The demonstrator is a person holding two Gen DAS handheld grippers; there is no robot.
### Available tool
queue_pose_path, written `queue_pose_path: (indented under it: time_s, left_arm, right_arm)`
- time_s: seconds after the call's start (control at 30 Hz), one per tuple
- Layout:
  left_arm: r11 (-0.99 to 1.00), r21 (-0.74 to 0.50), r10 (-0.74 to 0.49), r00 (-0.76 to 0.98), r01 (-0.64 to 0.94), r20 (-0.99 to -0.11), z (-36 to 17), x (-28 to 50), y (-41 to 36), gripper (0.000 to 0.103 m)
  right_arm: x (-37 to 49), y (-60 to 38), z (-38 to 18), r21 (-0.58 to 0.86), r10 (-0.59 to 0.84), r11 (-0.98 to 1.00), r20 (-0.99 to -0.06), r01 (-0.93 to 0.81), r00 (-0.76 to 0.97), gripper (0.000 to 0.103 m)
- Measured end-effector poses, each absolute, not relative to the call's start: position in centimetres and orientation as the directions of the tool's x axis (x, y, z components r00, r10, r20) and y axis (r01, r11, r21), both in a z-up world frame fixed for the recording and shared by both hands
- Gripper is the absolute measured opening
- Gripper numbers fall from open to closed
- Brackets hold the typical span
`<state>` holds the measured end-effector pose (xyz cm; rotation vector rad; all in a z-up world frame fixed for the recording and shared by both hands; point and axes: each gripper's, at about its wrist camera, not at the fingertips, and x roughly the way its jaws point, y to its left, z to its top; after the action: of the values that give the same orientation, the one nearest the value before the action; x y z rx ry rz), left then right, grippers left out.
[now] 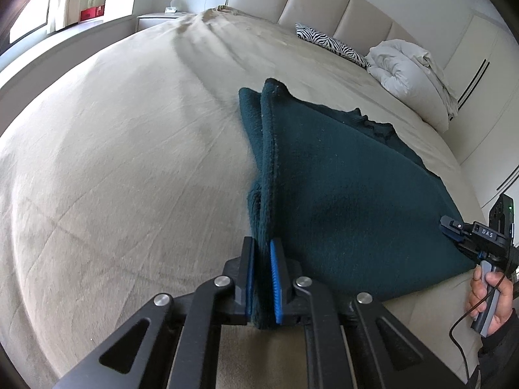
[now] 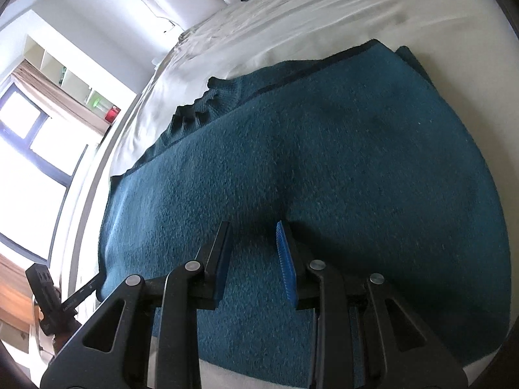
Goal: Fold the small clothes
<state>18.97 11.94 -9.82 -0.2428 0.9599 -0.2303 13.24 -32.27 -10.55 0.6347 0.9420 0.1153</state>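
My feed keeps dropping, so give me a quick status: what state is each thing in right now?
Garment: dark green, folded double, lying on the bed, near edge lifted.
Left gripper: shut on the garment's near edge.
Right gripper: fingers apart over the garment, not pinching it.
Bed: beige cover, lightly creased.
Duvet: white, bunched up by the headboard.
Zebra pillow: lying flat by the headboard.

A bed [image 1: 113,162] is covered by a beige sheet. A zebra-print pillow [image 1: 331,43] and a bundled white duvet [image 1: 408,68] are laid near the padded headboard [image 1: 324,3]. A nightstand [image 1: 155,19] is set beside a window [image 2: 29,175].
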Motion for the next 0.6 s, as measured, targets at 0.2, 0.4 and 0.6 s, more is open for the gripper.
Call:
queue_pose_path:
  time_s: [0.2, 0.4, 0.6]
  left_arm:
    - [0.954, -0.282, -0.288, 0.560, 0.099, -0.777, -9.5, 18.1, 11.7, 0.011]
    - [0.985, -0.143, -0.167, 0.682, 0.092, -0.712, -4.1, 17.2, 11.3, 0.020]
    - [0.966, -0.113, -0.244, 0.668, 0.235, -0.703, -2.1, 24.8, 5.0, 0.041]
  right_arm:
    - [12.7, -31.9, -10.4, 0.533, 0.333, 0.828, -0.716, 0.173, 0.613, 0.027]
    - [12.6, -31.9, -7.2, 0.525, 0.293, 0.836, -0.674, 0.159, 0.678, 0.037]
    - [15.4, -29.2, -4.7, 0.509, 0.290, 0.857, -0.599, 0.076, 0.747, 0.076]
